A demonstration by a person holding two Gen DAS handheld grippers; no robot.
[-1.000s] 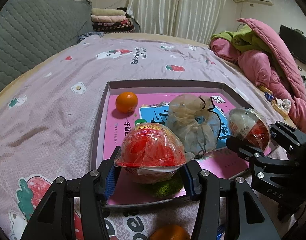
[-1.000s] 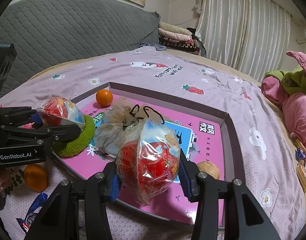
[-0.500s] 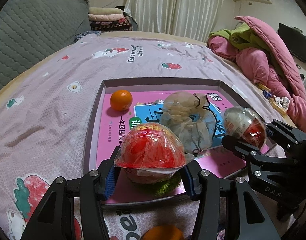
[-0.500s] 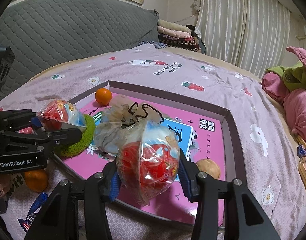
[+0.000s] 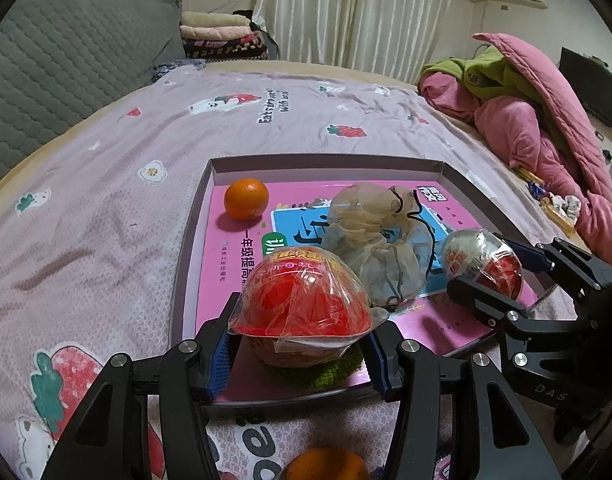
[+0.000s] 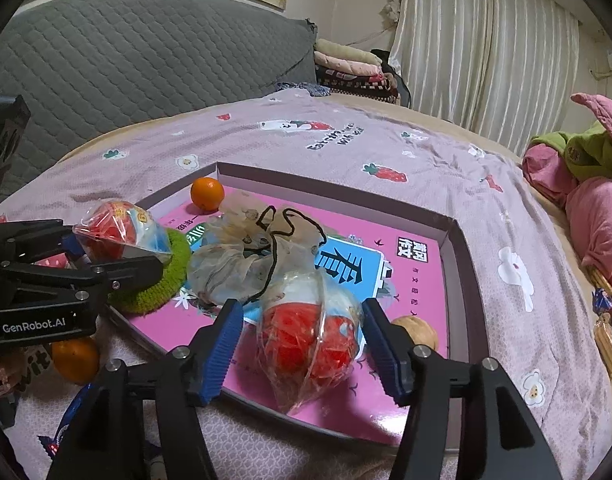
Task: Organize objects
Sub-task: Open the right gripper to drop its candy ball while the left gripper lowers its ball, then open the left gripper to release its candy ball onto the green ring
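Note:
A shallow tray [image 5: 325, 160] lined with a pink book lies on the bed. My left gripper [image 5: 300, 346] is shut on a red snack ball in clear wrap [image 5: 302, 304], just above a green knitted ring [image 5: 325, 372] at the tray's near corner. My right gripper [image 6: 304, 342] has its jaws opening. A second wrapped red snack ball [image 6: 306, 320] stands between them on the book, with a gap to each blue pad. A gauze drawstring pouch [image 6: 258, 256] and an orange [image 6: 207, 193] also lie in the tray.
A tan nut-like ball [image 6: 415, 330] sits in the tray beside my right finger. Another orange [image 6: 74, 358] and a blue wrapper [image 6: 66, 420] lie on the sheet outside the tray. Pink and green bedding [image 5: 545, 120] is piled at the right, and small packets [image 6: 607, 336] lie by the bed's edge.
My right gripper's jaws have spread and let go of the wrapped ball, which now rests lower on the book. The left gripper and its ball have not moved.

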